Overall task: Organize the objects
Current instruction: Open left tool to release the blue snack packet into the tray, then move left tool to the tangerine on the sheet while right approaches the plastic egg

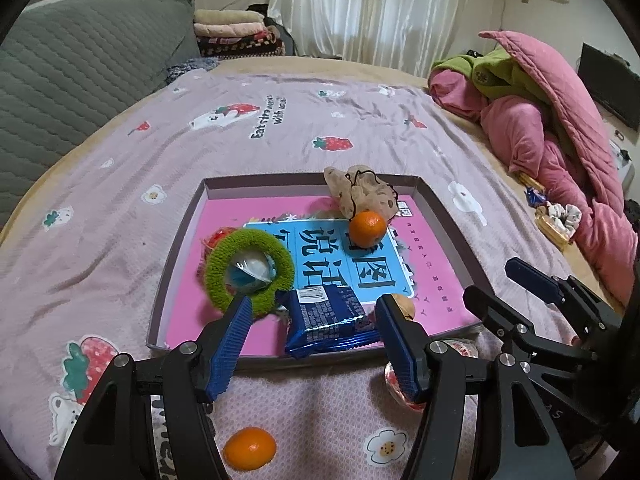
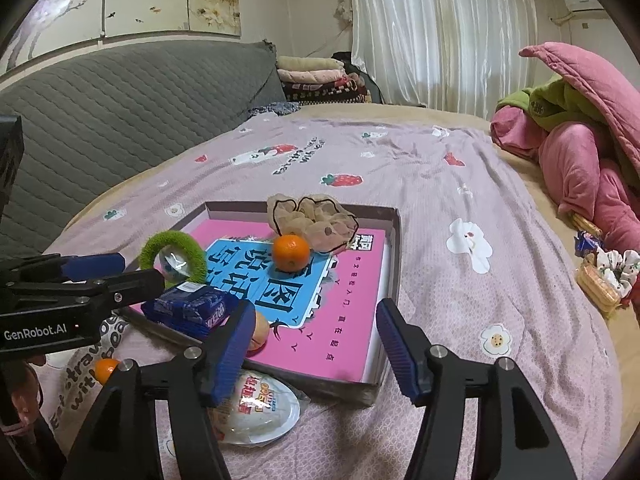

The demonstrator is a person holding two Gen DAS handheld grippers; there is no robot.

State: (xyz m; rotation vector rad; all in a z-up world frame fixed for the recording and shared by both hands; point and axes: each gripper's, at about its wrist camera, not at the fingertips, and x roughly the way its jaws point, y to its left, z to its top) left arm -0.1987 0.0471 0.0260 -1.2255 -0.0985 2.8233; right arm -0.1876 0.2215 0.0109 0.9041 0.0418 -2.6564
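My left hand-held gripper [image 1: 316, 314] open, empty, over near tray [image 1: 180, 256] edge, blue packet [image 1: 328, 320] below it. My right hand-held gripper [image 2: 316, 322] open, holding nothing, over near right tray corner. In tray: green ring [image 1: 250, 270], orange [image 1: 367, 229], walnut [image 1: 404, 305]. Second orange [image 1: 250, 449] and white pack [image 2: 260, 412] on bed [image 1: 280, 128], near side.

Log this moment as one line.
left gripper: open, over blue foil snack packet | right gripper: open, empty | shallow cardboard tray: orange tangerine inside

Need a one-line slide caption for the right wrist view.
Right gripper open over the tray edge; tangerine, blue snack pack and green ring inside, sealed cup outside on the bedspread.
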